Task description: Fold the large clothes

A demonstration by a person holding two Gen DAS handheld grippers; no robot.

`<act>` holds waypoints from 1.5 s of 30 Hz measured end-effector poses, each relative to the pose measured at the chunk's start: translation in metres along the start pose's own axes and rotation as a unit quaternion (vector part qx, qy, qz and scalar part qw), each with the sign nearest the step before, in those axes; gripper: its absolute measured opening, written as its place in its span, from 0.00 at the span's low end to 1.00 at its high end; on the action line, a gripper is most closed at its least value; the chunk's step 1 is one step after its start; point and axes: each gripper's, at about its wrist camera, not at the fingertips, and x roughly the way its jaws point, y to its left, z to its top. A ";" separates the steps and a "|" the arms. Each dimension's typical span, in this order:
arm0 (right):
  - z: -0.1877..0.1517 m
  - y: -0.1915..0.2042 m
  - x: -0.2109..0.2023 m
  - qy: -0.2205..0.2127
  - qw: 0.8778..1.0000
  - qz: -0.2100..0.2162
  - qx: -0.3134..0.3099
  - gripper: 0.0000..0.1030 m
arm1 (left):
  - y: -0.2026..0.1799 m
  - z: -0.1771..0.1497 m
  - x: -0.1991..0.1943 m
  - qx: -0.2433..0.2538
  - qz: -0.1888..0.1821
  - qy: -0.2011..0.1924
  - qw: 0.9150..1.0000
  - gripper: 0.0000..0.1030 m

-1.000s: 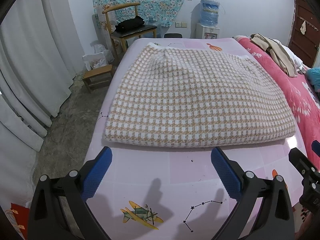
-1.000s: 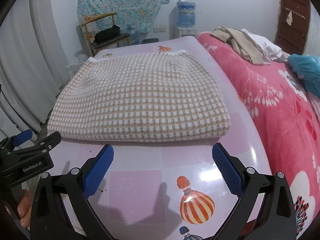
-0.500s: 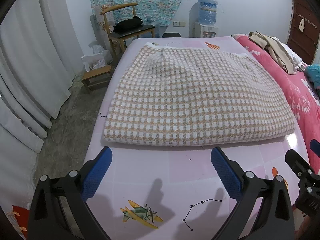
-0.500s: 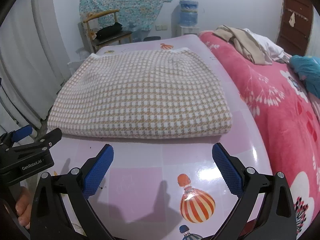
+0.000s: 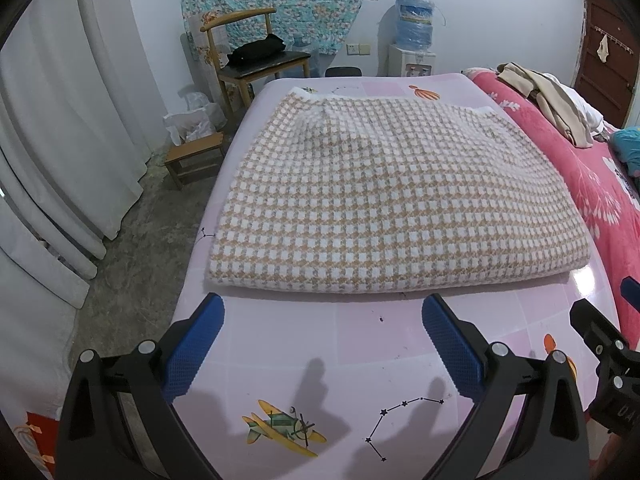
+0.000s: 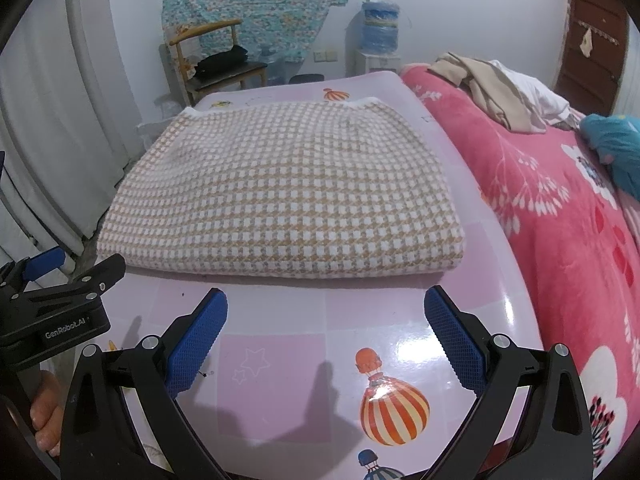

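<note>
Pink table [image 5: 360, 344] holds folded checked garment [image 5: 392, 204]; chair [image 5: 256, 60] carries black bag [image 5: 256, 50].

The folded garment [image 5: 384, 200] hides its own lower layers; the teal cloth [image 6: 616, 148] is cut off by the edge.

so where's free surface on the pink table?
Bare strip along the near edge of the pink table, between the folded checked garment and both open claws. The garment covers the rest; only thin margins left and right.
</note>
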 end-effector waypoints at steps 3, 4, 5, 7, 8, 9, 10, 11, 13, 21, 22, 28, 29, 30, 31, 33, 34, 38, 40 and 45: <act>0.000 0.000 0.000 0.000 1.000 0.000 -0.001 0.92 | 0.000 0.000 0.000 0.000 0.000 0.000 1.000 0.95; 0.000 0.000 0.000 0.000 1.000 0.000 0.000 0.92 | 0.000 0.000 0.000 0.000 0.000 0.000 1.000 0.95; -0.001 0.000 0.000 0.000 1.000 0.000 0.000 0.92 | 0.000 0.000 0.000 0.000 0.000 0.000 1.000 0.95; -0.001 0.001 0.000 0.000 1.000 0.000 0.000 0.92 | 0.000 0.000 0.000 0.000 0.000 -0.001 1.000 0.95; -0.001 0.001 0.000 0.000 1.000 0.000 0.000 0.92 | 0.000 0.000 0.000 0.001 0.000 0.000 1.000 0.95; -0.001 0.000 0.000 0.001 1.000 0.000 0.000 0.92 | 0.000 0.000 0.000 0.001 0.000 0.000 1.000 0.95; -0.001 0.000 0.000 0.001 1.000 0.001 -0.001 0.92 | 0.000 0.000 0.000 0.001 0.000 0.000 1.000 0.95; -0.001 0.000 0.000 0.000 1.000 0.000 -0.001 0.92 | 0.000 0.000 0.000 0.001 0.001 0.000 1.000 0.95; -0.001 0.000 0.000 0.001 1.000 0.000 -0.001 0.92 | 0.001 0.000 0.000 0.000 0.001 0.001 1.000 0.95; -0.001 0.000 0.001 0.002 1.000 0.001 -0.003 0.92 | 0.001 0.000 0.000 -0.003 0.004 0.002 1.000 0.95; -0.002 0.000 0.002 0.002 1.000 0.001 -0.003 0.92 | 0.001 0.000 0.000 -0.002 0.004 0.002 1.000 0.95; -0.003 -0.001 0.003 0.002 1.000 0.001 -0.006 0.92 | 0.001 0.000 0.000 -0.003 0.004 0.001 1.000 0.95; -0.002 0.000 0.003 0.002 1.000 0.001 -0.006 0.92 | 0.001 0.000 0.000 -0.003 0.005 0.001 1.000 0.95; -0.002 0.000 0.003 0.002 1.000 0.001 -0.006 0.92 | 0.001 0.000 0.000 -0.003 0.005 0.001 1.000 0.95; -0.003 0.000 0.003 0.002 1.000 0.002 -0.006 0.92 | 0.001 0.000 0.000 -0.002 0.005 0.001 1.000 0.95; -0.002 0.000 0.003 0.002 1.000 0.001 -0.006 0.92 | 0.001 0.000 0.000 -0.002 0.004 0.001 1.000 0.95; -0.002 0.000 0.003 0.003 1.000 0.002 -0.006 0.92 | 0.002 0.000 0.000 -0.002 0.004 0.001 1.000 0.95; -0.002 0.000 0.003 0.002 1.000 0.002 -0.008 0.92 | 0.001 0.000 0.000 -0.003 0.005 0.001 1.000 0.95; -0.002 -0.001 0.003 0.003 1.000 0.003 -0.008 0.92 | 0.002 0.000 0.000 -0.002 0.005 0.001 1.000 0.95; -0.001 -0.002 0.003 0.003 1.000 0.004 -0.009 0.92 | 0.001 0.000 0.000 -0.002 0.005 0.001 1.000 0.95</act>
